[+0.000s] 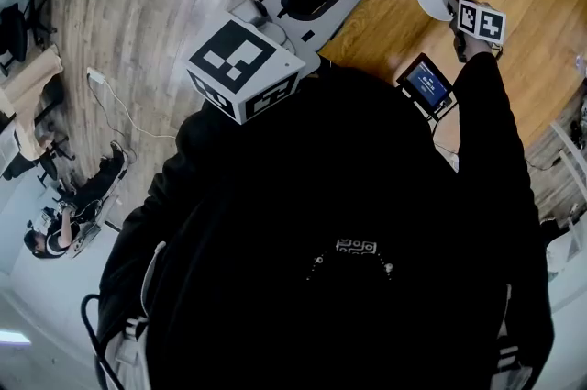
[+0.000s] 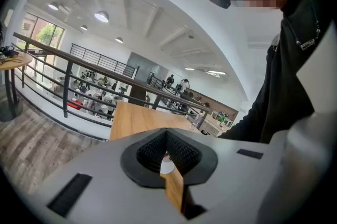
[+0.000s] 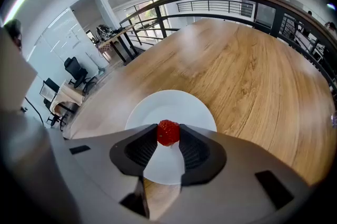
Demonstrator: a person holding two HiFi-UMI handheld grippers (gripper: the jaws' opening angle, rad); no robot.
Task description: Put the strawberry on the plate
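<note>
Right gripper: its jaws stood partly open and were clamped on the strawberry, one black pad pressing each side of it.
Strawberry: red and held at the very tips of the jaws, directly over the plate and near its middle. Whether it touched the plate could not be told.
Plate: white, round and bare, it lay flat on the wooden table.
Right gripper's pose: it pointed steeply down at the plate. In the head view its marker cube sat just beside the plate's rim, at the end of a black sleeve.
Left gripper: the jaw tips were together with nothing between them. Only a thin slit behind the pads showed some table and a sliver of the plate.
Left gripper's place: it was held near the person's chest, well apart from the plate.
Small screen: it stood at the table's near edge, between the person and the plate.
</note>
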